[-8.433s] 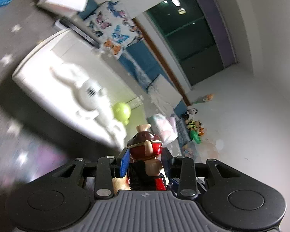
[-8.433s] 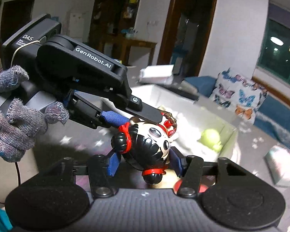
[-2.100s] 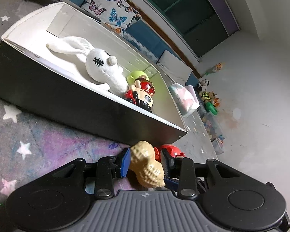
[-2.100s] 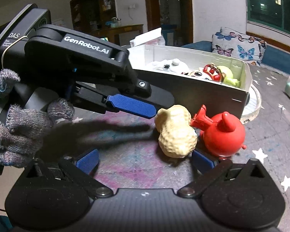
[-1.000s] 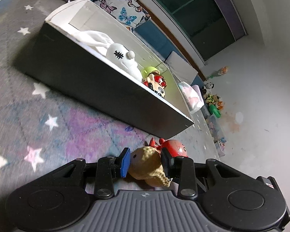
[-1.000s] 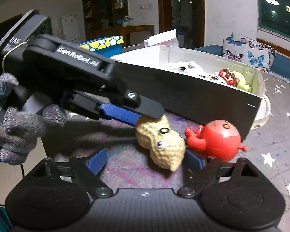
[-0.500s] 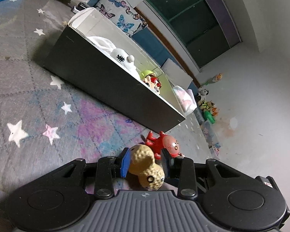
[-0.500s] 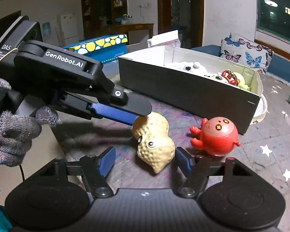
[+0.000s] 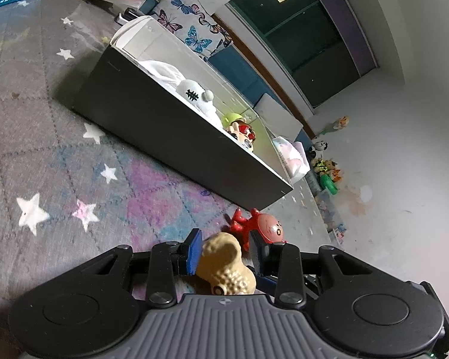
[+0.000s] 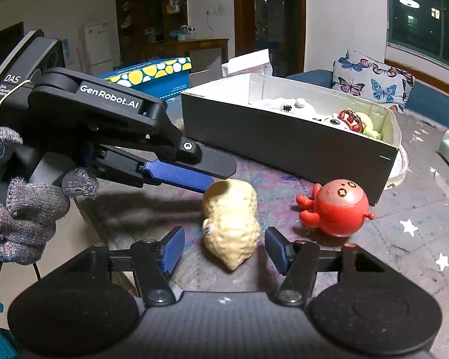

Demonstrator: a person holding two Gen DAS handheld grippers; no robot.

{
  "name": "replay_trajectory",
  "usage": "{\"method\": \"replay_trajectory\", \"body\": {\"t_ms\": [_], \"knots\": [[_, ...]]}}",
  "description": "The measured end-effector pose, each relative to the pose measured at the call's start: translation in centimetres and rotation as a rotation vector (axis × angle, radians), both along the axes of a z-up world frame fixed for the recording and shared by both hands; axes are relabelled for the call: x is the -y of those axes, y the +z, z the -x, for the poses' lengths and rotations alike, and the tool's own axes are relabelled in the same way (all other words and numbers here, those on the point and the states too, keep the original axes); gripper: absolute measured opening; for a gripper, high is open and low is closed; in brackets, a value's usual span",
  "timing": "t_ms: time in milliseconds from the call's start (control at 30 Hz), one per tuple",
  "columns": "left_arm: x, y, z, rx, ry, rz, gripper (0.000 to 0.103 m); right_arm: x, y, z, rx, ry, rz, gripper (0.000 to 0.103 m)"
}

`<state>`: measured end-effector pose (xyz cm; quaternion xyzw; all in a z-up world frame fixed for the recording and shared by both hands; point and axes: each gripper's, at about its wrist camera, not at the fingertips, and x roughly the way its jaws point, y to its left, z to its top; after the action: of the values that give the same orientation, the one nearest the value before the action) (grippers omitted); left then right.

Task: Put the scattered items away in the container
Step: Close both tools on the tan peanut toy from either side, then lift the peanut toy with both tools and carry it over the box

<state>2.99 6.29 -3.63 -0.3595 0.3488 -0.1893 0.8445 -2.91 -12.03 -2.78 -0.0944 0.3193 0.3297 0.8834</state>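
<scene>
Two tongs over star-patterned rug (image 9: 60, 161): left tongs (image 9: 224, 249) clenched on peanut toy (image 10: 230, 221), right tongs (image 10: 224, 246) spread wide; dim living room.

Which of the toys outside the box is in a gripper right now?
The tan peanut toy, clamped between the left gripper's blue pads. The red octopus toy sits untouched on the mat beside it.

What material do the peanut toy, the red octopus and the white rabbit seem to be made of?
Peanut: probably soft rubber or vinyl, matte, with a moulded dimpled skin.
Octopus: likely smooth plastic or vinyl, slightly glossy, with painted marks.
Rabbit: apparently knitted or plush fabric, with a stitched black mark.
</scene>
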Motion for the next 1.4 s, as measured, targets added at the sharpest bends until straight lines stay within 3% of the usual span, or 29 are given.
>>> {"method": "replay_trajectory", "body": {"t_ms": [400, 800, 1133, 1400], "knots": [[1.0, -0.1, -0.7, -0.030, -0.015, -0.059, 0.036, 0.2, -0.7, -1.0, -0.021, 0.033, -0.026, 0.042], [1.3, 0.2, 0.5, -0.013, -0.002, -0.073, 0.037, 0.6, -0.6, -0.3, -0.003, 0.048, -0.029, 0.042], [1.2, 4.9, 1.7, 0.096, 0.023, -0.108, 0.037, 0.3, 2.8, 0.1, 0.101, 0.079, -0.034, 0.042], [0.1, 8.9, -1.5, 0.171, 0.067, -0.126, 0.036, -1.0, 6.3, -4.4, 0.186, 0.115, -0.018, 0.042]]}}
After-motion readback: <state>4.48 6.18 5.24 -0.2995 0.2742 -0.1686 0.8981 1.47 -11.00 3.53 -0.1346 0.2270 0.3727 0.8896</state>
